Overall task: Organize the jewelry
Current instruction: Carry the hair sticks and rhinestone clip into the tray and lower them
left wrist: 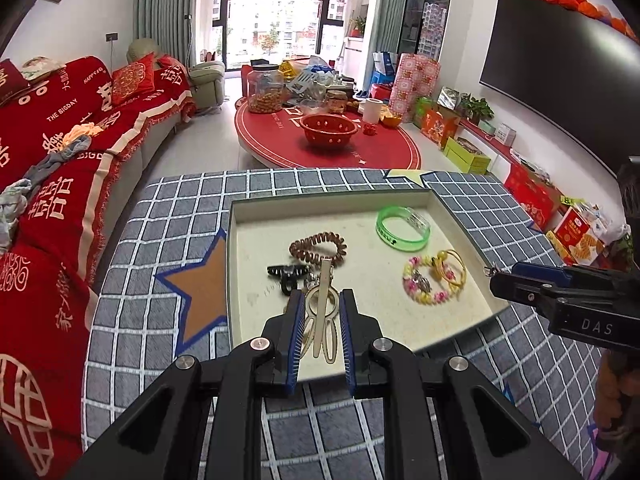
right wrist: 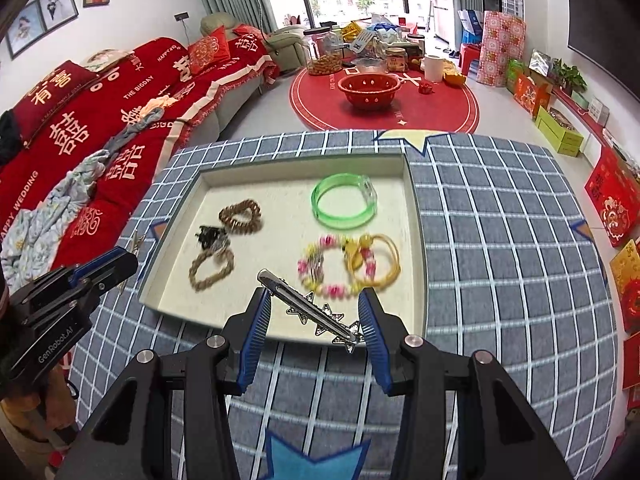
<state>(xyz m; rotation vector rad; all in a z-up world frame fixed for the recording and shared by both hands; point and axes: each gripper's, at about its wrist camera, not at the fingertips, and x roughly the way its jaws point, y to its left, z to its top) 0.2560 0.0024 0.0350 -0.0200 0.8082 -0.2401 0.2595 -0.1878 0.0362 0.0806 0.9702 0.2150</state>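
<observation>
**Both grippers loaded over the tray**

Left gripper (left wrist: 320,300): jaws nearly closed, pinching a cream hair clip (left wrist: 322,316) that sticks out ahead of the tips. Right gripper (right wrist: 314,312): jaws about half open, a silver star clip (right wrist: 308,306) spanning them crosswise. Just ahead of both, the tray (right wrist: 416,240) holds a green bangle (right wrist: 344,204), a beaded bracelet (right wrist: 324,268) and a coil hair tie (left wrist: 318,242).

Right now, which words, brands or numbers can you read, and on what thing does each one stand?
"DAS": black body of the right gripper.
"GenRobot.AI": black body of the left gripper.
"THE BIGDAY", "HAPPY WEDDING": red printed sofa cover.
Green plastic bangle: dark marks, too small to read.
</observation>
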